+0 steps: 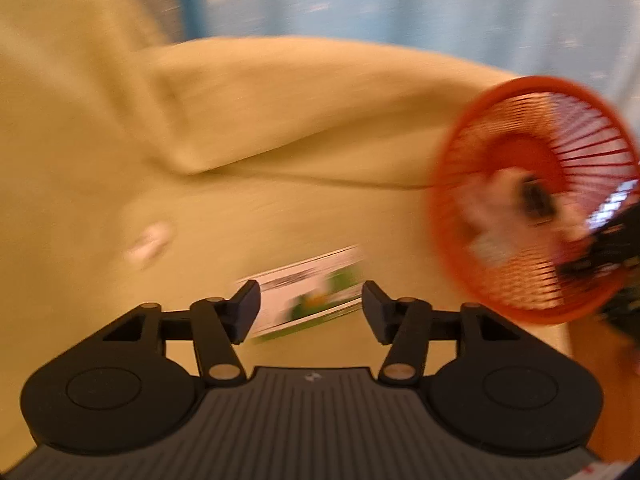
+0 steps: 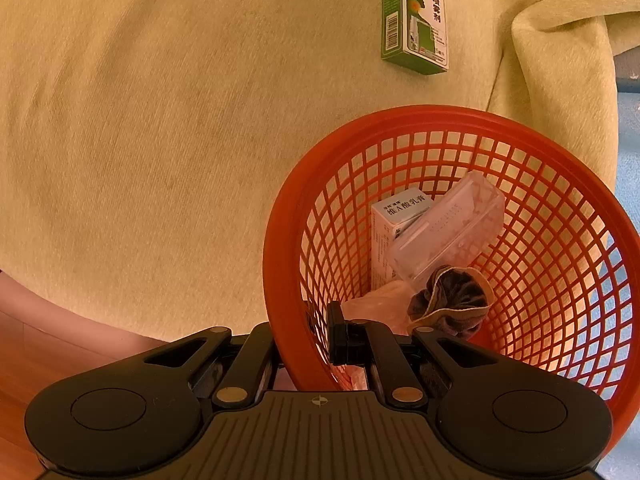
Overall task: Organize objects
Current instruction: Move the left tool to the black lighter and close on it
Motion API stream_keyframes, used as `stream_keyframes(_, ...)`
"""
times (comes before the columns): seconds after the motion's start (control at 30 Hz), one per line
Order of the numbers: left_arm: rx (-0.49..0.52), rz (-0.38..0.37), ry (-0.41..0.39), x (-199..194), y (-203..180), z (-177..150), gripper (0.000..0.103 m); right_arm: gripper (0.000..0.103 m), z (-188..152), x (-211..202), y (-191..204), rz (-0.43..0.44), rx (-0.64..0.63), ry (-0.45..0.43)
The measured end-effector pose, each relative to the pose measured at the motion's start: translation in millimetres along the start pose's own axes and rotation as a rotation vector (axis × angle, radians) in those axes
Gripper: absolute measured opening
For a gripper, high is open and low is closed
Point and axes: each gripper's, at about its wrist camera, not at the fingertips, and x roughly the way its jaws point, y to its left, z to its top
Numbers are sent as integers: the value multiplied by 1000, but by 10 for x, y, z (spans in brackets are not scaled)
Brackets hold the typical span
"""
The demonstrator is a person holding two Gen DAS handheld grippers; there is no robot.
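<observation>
A green and white medicine box (image 1: 308, 292) lies on the yellow-green cloth, just beyond my open left gripper (image 1: 310, 312), whose fingers stand either side of it without touching. The left wrist view is motion-blurred. The same box (image 2: 416, 16) shows at the top of the right wrist view. My right gripper (image 2: 308, 344) is shut on the near rim of a red mesh basket (image 2: 516, 140), one finger outside the wall and one inside. In the basket lie a white box (image 2: 384, 220), a clear plastic case (image 2: 448, 228), a dark scrunchie (image 2: 452, 300) and a thin plastic bag (image 2: 376, 304).
The yellow-green cloth (image 2: 160, 140) covers the surface and folds up in a thick ridge (image 1: 280, 92) behind the box. A small white item (image 1: 150, 240) lies on the cloth to the left. Blue floor (image 2: 628, 128) and wooden floor (image 2: 24, 360) show past the edges.
</observation>
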Motion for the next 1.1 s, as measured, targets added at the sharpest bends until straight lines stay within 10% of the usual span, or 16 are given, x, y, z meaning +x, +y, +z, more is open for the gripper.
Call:
stream_keyframes(0.33,-164,285,83,153,967,-555,52,2,-7,-24,32,-4,-15,2)
stream_keyframes(1.1,-27,169,198,963,1041,-414,43,2,16,-30,4,-4,7,-7)
